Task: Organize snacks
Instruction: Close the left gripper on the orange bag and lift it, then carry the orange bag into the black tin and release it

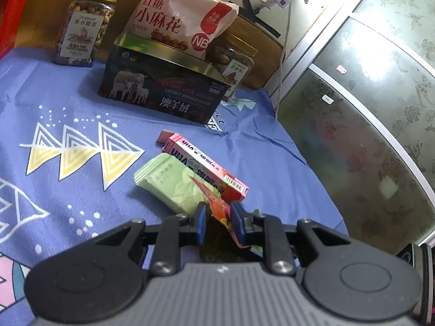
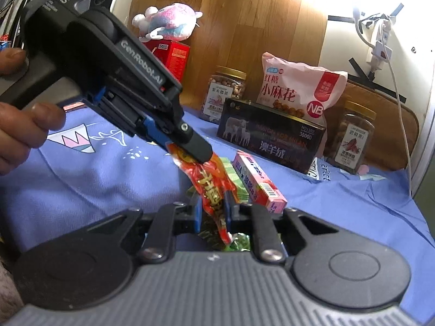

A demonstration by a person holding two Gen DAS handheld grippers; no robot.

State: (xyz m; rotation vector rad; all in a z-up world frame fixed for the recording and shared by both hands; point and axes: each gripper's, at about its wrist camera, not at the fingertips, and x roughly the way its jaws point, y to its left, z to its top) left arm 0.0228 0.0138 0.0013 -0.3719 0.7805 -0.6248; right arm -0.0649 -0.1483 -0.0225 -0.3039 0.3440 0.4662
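Both tools, left tool [image 2: 199, 153] and right tool [image 2: 213, 209], seemingly pinch one red snack packet [image 2: 210, 184].

The right-hand nut jar [image 1: 236, 65] stands half hidden behind the dark tin box [image 1: 160, 87], and the pink snack bag [image 1: 176, 19] covers part of the tin's lid. The green packet [image 2: 231, 174] is mostly hidden behind the red snack packet [image 2: 214, 187]. The red box [image 1: 11, 11] is cut off by the left wrist view's edge.
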